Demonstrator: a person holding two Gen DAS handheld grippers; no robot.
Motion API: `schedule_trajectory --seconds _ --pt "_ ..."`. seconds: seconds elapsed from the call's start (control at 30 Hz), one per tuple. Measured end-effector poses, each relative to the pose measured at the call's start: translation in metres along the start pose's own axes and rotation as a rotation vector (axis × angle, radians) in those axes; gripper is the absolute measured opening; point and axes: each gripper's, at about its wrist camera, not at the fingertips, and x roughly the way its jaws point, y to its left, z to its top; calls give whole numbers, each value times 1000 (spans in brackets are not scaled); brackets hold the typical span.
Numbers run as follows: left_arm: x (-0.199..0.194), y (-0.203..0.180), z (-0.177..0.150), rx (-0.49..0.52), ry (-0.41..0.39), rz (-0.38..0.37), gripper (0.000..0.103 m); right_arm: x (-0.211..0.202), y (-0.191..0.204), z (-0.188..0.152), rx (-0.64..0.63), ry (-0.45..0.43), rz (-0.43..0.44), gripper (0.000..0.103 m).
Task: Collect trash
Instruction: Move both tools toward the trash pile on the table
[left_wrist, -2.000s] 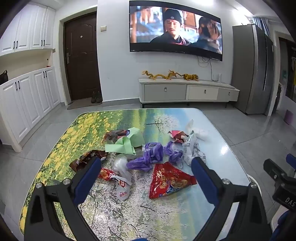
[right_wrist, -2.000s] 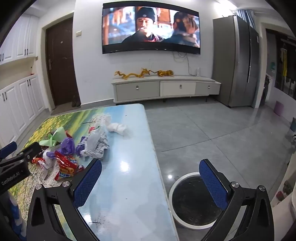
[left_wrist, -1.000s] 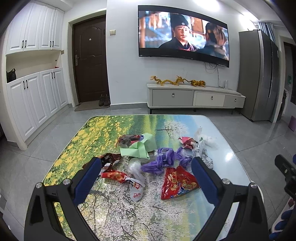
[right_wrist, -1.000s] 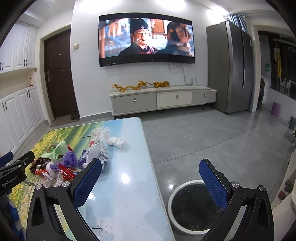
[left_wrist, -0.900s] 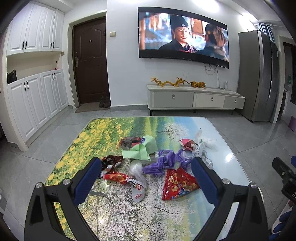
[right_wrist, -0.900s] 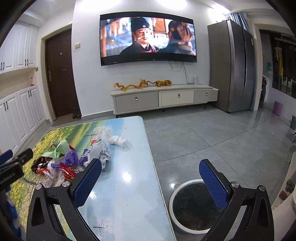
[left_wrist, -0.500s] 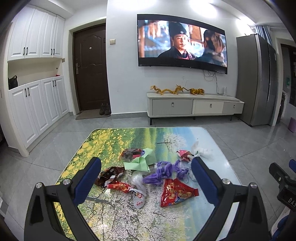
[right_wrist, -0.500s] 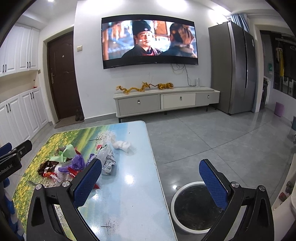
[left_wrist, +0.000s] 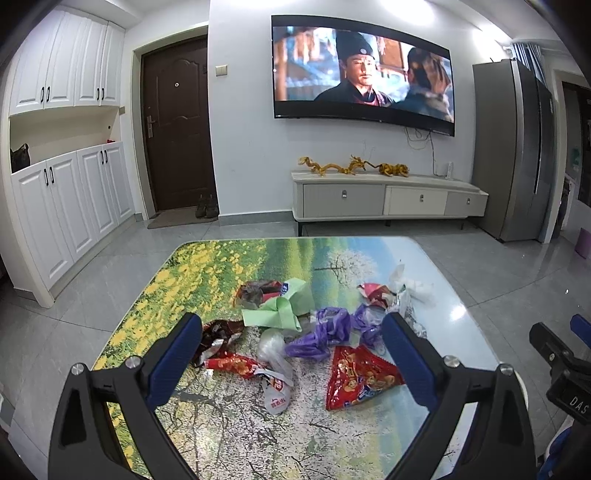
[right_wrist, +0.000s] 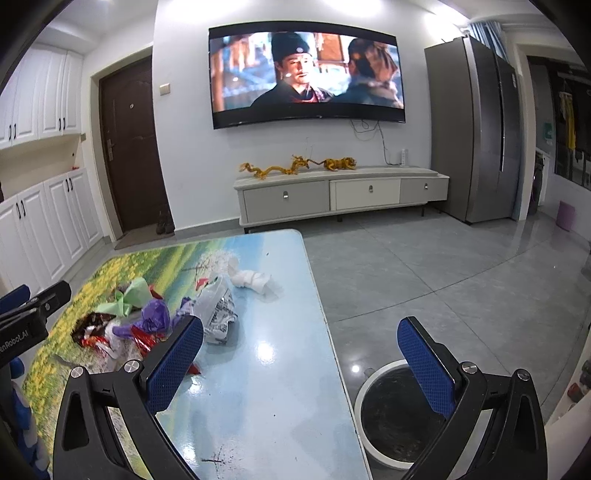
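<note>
A pile of trash lies on the picture-printed table (left_wrist: 192, 280): a red snack bag (left_wrist: 356, 376), a purple bag (left_wrist: 321, 332), green paper (left_wrist: 284, 310), a clear plastic bag (left_wrist: 275, 350), dark wrappers (left_wrist: 218, 334), and white tissue (right_wrist: 251, 278) at the far right. My left gripper (left_wrist: 291, 363) is open and empty, above the table's near side, short of the pile. My right gripper (right_wrist: 301, 358) is open and empty over the table's right edge. A round white-rimmed bin (right_wrist: 397, 410) stands on the floor to the right of the table.
A TV cabinet (left_wrist: 388, 199) stands at the far wall under a wall TV (left_wrist: 362, 74). A grey fridge (left_wrist: 513, 147) is at the right, white cupboards (left_wrist: 62, 206) at the left. Grey tiled floor (right_wrist: 424, 273) surrounds the table.
Both grippers have pulled back and risen a little from the table, so the pile looks smaller and further off. Both stay open and empty. The trash has not moved.
</note>
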Motion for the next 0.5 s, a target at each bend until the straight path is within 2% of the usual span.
schedule_trajectory --seconds 0.5 --pt "27 -3 -14 14 37 15 98 33 -4 -15 7 74 20 103"
